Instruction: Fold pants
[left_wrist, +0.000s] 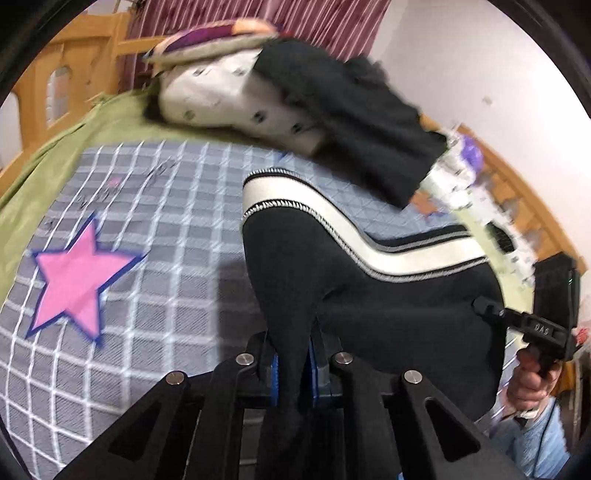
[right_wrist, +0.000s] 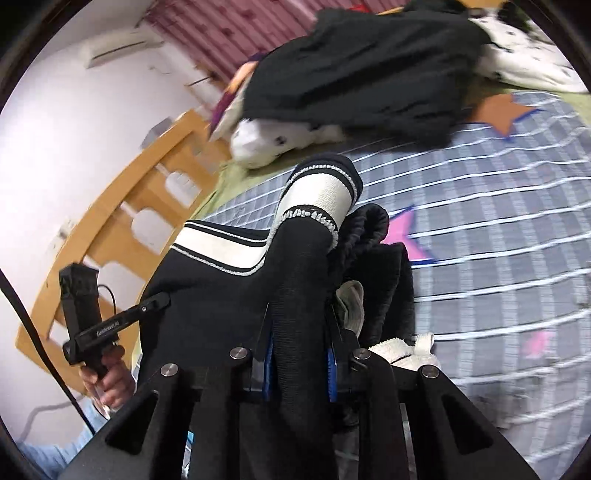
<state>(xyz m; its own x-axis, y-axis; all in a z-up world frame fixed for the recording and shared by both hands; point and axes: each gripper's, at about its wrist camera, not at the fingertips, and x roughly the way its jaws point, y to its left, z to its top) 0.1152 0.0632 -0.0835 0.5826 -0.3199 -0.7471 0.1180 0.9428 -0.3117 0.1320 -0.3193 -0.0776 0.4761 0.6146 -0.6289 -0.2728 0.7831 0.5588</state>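
Note:
Black pants (left_wrist: 388, 291) with a white side stripe (left_wrist: 317, 206) hang lifted above the checked bed cover (left_wrist: 155, 229). My left gripper (left_wrist: 290, 354) is shut on a pinched fold of the black fabric. My right gripper (right_wrist: 299, 343) is shut on another thick bunch of the same pants (right_wrist: 236, 295), with the white stripe (right_wrist: 321, 192) curling above it. Each gripper shows in the other's view, gripping the pants edge: the right one (left_wrist: 487, 308), the left one (right_wrist: 164, 299). The fabric stretches between them.
A pile of black clothes (left_wrist: 351, 122) and a white spotted pillow (left_wrist: 236, 99) lies at the bed's far end. Wooden bed rails (right_wrist: 110, 229) run along the wall side. Pink star patches (left_wrist: 74, 280) mark the cover. A white cloth (right_wrist: 402, 354) lies by my right gripper.

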